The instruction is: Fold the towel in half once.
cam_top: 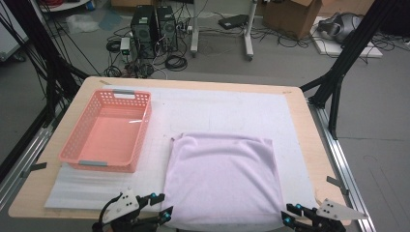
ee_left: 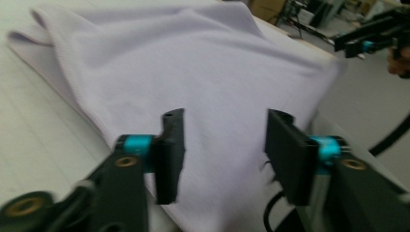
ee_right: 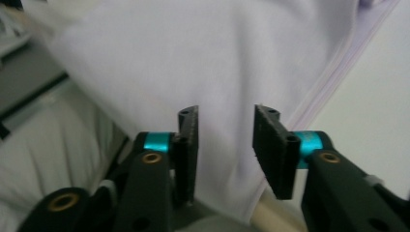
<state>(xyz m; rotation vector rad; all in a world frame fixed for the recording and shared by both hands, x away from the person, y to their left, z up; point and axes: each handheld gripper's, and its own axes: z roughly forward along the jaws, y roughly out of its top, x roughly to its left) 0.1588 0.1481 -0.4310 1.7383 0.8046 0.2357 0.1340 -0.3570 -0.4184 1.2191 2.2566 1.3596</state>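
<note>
A lavender towel (cam_top: 222, 179) lies folded flat on the white foam mat (cam_top: 217, 104), its front hem at the table's near edge. My left gripper (cam_top: 163, 204) sits at the towel's near left corner; in the left gripper view (ee_left: 225, 121) its jaws stand apart over the cloth (ee_left: 193, 63) with nothing pinched between them. My right gripper (cam_top: 287, 214) is at the near right corner. In the right gripper view (ee_right: 226, 113) its jaws are also apart, the towel (ee_right: 193, 48) spreading beyond them and its stitched hem running off to the upper right.
An empty pink plastic basket (cam_top: 77, 140) stands on the mat at the left, beside the towel. The wooden table (cam_top: 309, 140) has black frame posts at both sides. The other gripper (ee_left: 367, 41) shows far off in the left gripper view.
</note>
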